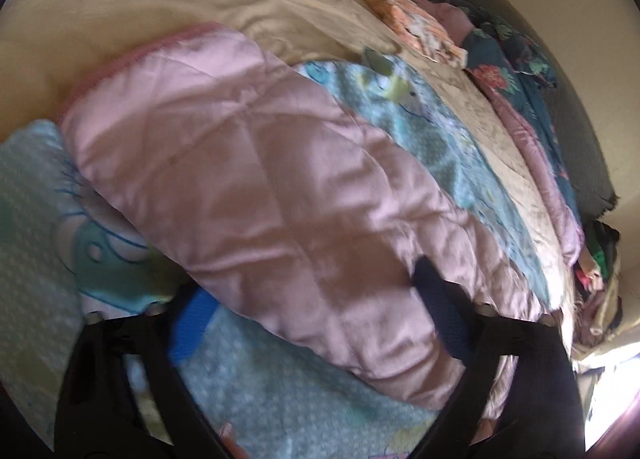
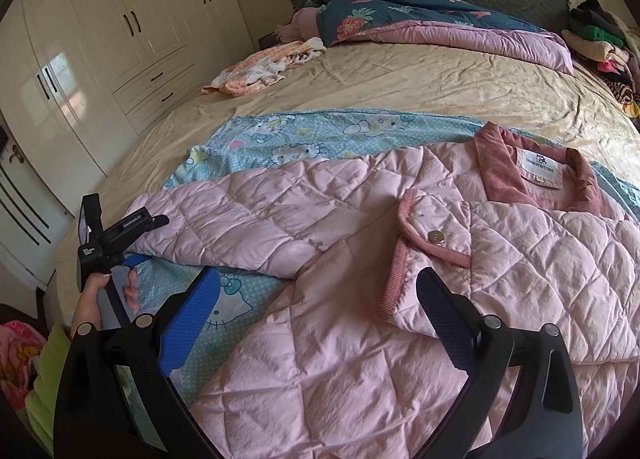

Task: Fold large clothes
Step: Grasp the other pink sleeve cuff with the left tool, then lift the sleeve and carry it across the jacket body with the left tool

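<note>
- Right gripper [image 2: 318,317]: two black arms; one ribbed bright-blue pad [image 2: 188,323], one dark navy textured pad [image 2: 444,323]; round silver pivot screws on each arm.
- Left gripper [image 1: 308,313]: same build; black arms, blue pad [image 1: 196,323], navy pad [image 1: 440,311]; silver screws at the pivots.
- Left gripper seen from the right wrist view: black body carrying white lettering too small to read; blue part beneath.
- Hand [image 2: 100,299]: wrapped around the left gripper's handle.
- Sleeve [image 2: 44,379]: lime-green fabric.

The left gripper [image 1: 316,311] is held with jaws parted; the right gripper [image 2: 316,323] is spread wide.
</note>
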